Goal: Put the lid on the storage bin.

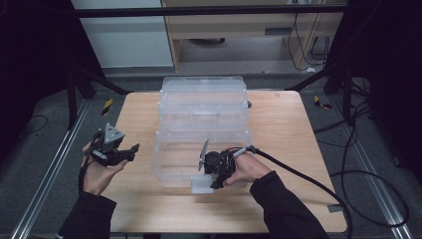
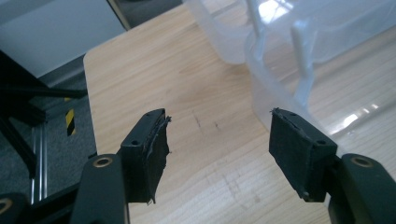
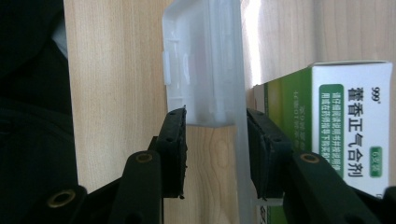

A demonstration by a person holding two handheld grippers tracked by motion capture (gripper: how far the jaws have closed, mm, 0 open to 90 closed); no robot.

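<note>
A clear plastic storage box (image 1: 160, 158) stands mid-table with its lid (image 1: 204, 89) swung back. My right gripper (image 1: 214, 175) is at the box's front wall, next to the whitish latch flap (image 1: 201, 184). In the right gripper view the gripper (image 3: 215, 112) straddles that wall, with its jaws closed against the near end of the latch flap (image 3: 205, 70). Inside the box lies a green-and-white medicine carton (image 3: 350, 126). My left gripper (image 1: 133, 149) hovers over the table's left edge, apart from the box. It (image 2: 217, 116) is open and holds nothing, and the clear box (image 2: 280, 60) lies ahead to its right.
The wooden table (image 1: 278, 129) has bare surface left and right of the box. A thick black cable (image 1: 308, 181) trails from my right gripper across the front right. Metal frame rails (image 1: 45, 174) run along both sides below table level.
</note>
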